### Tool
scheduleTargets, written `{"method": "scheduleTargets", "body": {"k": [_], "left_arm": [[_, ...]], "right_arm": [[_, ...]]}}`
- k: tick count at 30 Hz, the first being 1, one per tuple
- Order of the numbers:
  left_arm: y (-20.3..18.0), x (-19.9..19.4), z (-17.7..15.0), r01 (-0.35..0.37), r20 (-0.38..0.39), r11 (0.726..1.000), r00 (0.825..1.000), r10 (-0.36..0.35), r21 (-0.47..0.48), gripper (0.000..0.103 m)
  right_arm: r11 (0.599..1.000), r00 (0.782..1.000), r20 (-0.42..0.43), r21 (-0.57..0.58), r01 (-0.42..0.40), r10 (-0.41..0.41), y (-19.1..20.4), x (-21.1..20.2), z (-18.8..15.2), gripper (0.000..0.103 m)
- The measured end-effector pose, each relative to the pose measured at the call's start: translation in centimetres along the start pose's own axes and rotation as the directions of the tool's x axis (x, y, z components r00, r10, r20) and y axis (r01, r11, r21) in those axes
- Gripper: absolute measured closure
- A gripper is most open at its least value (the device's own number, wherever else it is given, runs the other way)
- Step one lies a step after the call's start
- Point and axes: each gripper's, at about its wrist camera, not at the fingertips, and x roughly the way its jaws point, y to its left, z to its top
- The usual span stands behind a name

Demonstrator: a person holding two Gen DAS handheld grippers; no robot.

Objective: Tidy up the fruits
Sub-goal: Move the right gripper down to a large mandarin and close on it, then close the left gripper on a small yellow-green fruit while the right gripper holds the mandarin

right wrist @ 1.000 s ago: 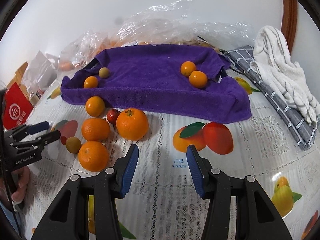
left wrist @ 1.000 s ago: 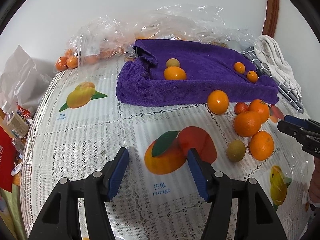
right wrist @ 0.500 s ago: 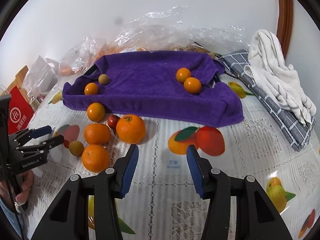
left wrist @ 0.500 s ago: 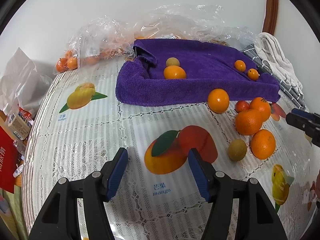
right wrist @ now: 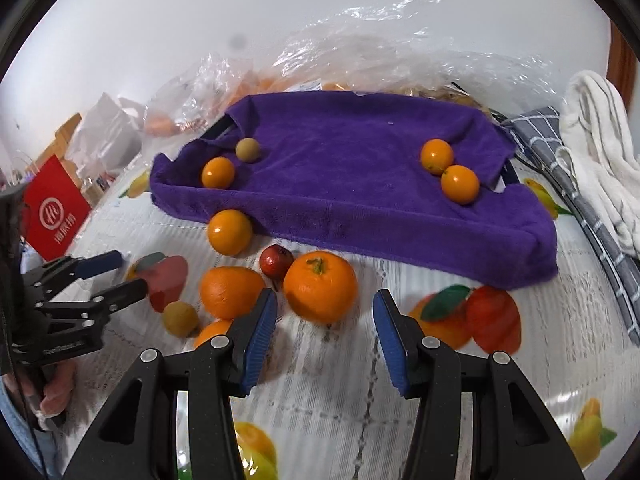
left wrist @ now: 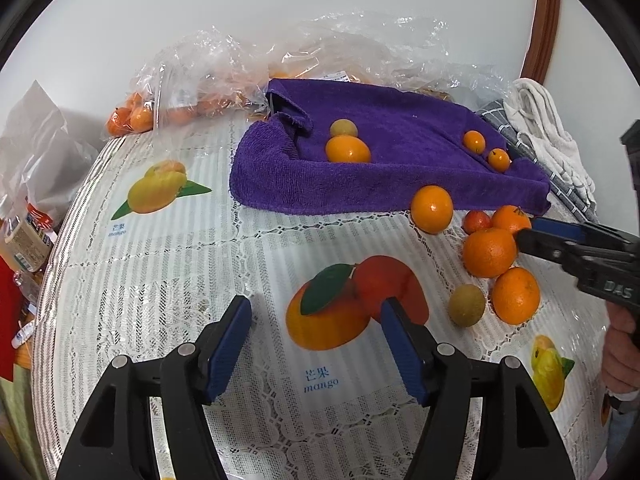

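A purple towel [right wrist: 360,176] lies on the table and carries three small oranges and a brownish round fruit [right wrist: 247,149]. In front of it lie several loose fruits: a big orange [right wrist: 320,286], a small red fruit [right wrist: 276,261], more oranges [right wrist: 230,232] and a second brownish fruit [right wrist: 181,318]. My right gripper [right wrist: 324,328] is open, just short of the big orange. My left gripper [left wrist: 316,336] is open and empty over the tablecloth, left of the loose pile [left wrist: 489,252]. The right gripper's fingers [left wrist: 536,240] show beside that pile.
Clear plastic bags [left wrist: 192,80] with more oranges lie behind the towel. Folded grey and white cloths [right wrist: 592,152] lie at the right. A red box [right wrist: 54,208] and packets stand at the left table edge. The tablecloth [left wrist: 160,260] carries printed fruit pictures.
My right gripper has moved forward and left, toward the big orange in the loose pile. My left gripper has hardly moved. Both stay open.
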Motion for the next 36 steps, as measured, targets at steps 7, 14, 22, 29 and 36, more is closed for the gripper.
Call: {"method": "scheduleTargets", "body": {"k": [7,14,22,29,36], "left_arm": [[0.1,-0.1,-0.1,0.012,0.006,1.0,1.0,-0.012,-0.021,0.037],[-0.4,0.0,-0.1,0.037,-0.004,0.999,0.999,-0.037,0.014,0.034],[-0.5,-0.4,-0.3,0.024,-0.006,1.0,1.0,-0.024,-0.011,0.036],[-4.4,-0.8,-0.6,0.147,-0.045,0.989,0.988,-0.148,-0.027,0.036],[-8.0,0.2,0.0,0.059,-0.042,0.997,0.997,-0.058,0.042,0.038]], "right_arm": [[0.997,0.997,-0.05,0.044,-0.058,0.06,-0.7,2.5,0.8,0.061],[0.995,0.997,0.016,0.074,-0.071,0.07,-2.4,0.4,-0.1,0.061],[0.992,1.0,0.028,0.126,-0.007,0.003,-7.6,-2.0,-3.0,0.061],[0.992,0.999,0.036,0.124,-0.001,-0.004,-8.9,-1.9,-4.1,0.061],[0.995,0.999,0.04,0.101,-0.006,0.002,-8.4,-1.9,-4.4,0.061]]}}
